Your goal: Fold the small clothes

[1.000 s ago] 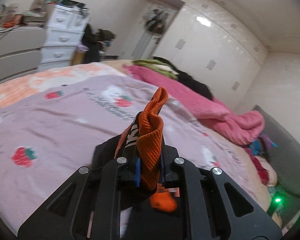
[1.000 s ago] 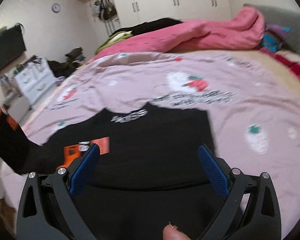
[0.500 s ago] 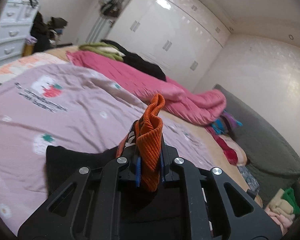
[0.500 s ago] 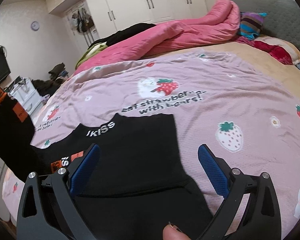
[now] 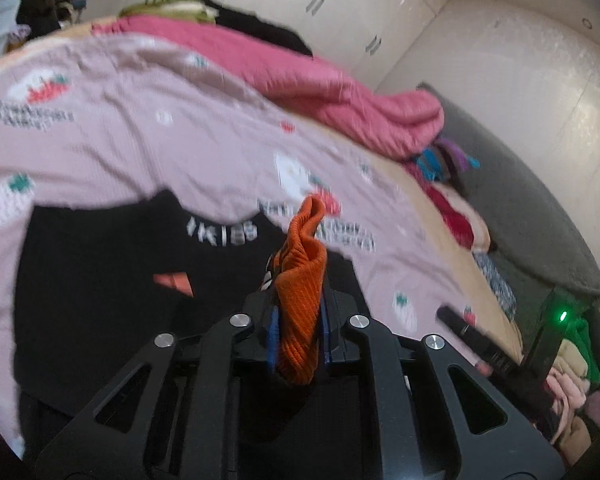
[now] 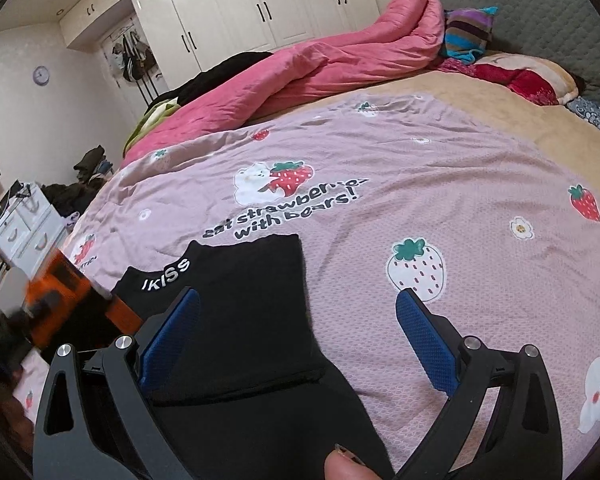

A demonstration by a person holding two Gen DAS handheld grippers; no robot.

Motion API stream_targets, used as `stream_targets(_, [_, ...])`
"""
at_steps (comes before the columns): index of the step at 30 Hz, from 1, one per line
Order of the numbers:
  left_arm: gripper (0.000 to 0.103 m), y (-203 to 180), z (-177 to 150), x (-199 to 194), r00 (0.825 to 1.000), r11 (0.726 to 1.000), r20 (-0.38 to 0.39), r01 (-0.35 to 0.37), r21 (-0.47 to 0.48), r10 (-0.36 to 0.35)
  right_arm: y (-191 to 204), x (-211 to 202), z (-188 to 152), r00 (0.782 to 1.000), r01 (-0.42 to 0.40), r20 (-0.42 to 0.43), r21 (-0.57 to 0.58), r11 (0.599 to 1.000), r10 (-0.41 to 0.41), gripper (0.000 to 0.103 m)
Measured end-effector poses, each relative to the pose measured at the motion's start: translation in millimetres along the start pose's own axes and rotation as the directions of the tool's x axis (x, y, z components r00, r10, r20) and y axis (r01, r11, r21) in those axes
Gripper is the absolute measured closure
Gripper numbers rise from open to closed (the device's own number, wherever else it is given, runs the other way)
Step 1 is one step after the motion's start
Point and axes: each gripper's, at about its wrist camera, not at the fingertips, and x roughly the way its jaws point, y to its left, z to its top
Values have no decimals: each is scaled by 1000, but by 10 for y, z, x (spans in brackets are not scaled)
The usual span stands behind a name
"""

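**Orange cuff pinched on the left, right jaws spread over the black top**

The left gripper (image 5: pixel 299 330) has its jaws pressed onto an orange ribbed cuff (image 5: pixel 302 280), which stands up between the blue pads and pokes out ahead of them. Beyond and to the left of those jaws, the black top (image 5: pixel 112 280) lies on the pink strawberry bedsheet (image 5: pixel 140 140), its collar with white lettering facing away.

The right gripper (image 6: pixel 298 332) hangs with its jaws spread wide and nothing between them. The black top (image 6: pixel 252 320) lies flat under and just ahead of the left jaw; bare bedsheet (image 6: pixel 440 184) sits under the right one. The orange cuff (image 6: pixel 56 292) shows blurred, far left of these jaws. A pink quilt (image 6: pixel 300 68) is bunched well beyond.
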Motion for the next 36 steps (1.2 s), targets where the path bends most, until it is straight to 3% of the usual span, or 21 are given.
stream_targets(3, [90,38,-124,131,999,1000,-49,8,4,-8,-6,26,-2,1000,8,-7,1,1000,-8,5])
stream_targets(5, [76,45,-203,178,997,1000,-76,20,5,-20,2,35,-6,1000,12,-8,-3,1000,-12,5])
stream_targets(6, [62,44,-258,197,996,1000,-83,28,7,-27,7,41,-9,1000,12,-10,-6,1000,-12,5])
stream_targets(7, [54,32,-298,207,995,999,-92,35,16,-33,13,50,-13,1000,10,-12,-9,1000,-10,5])
stream_targets(12, [42,11,-377,207,992,998,-121,46,51,-39,98,109,-54,999,-23,-41,-30,999,21,5])
stream_targets(15, [26,47,-336,127,994,997,-105,38,61,-32,175,143,-88,996,-58,-63,-43,997,55,5])
stream_targets(20, [24,162,-226,-12,998,998,-58,-1,60,4,317,175,-165,991,-99,-95,-81,992,91,5])
stream_targets(23, [18,281,-140,-116,997,996,-24,-70,60,71,402,218,-240,984,-131,-133,-110,985,116,7])
stream_targets(25, [18,389,-82,-209,991,989,8,-136,58,136,457,280,-292,977,-151,-170,-125,981,129,21])
stream_targets(27, [17,496,-28,-302,973,972,51,-226,58,224,538,378,-380,967,-162,-220,-158,974,125,23])
stream_targets(29, [13,586,18,-391,944,945,95,-321,58,315,609,468,-463,962,-149,-257,-197,969,96,28])
stream_targets(32, [11,757,102,-524,923,929,129,-369,21,364,716,644,-620,950,-129,-308,-261,957,44,39])
stream_targets(35, [11,918,157,-649,904,915,146,-402,-26,402,781,654,-691,953,-132,-301,-271,954,46,72])
stream_targets(36, [11,981,176,-692,894,907,153,-419,-42,420,822,602,-675,961,-126,-274,-288,949,45,94])
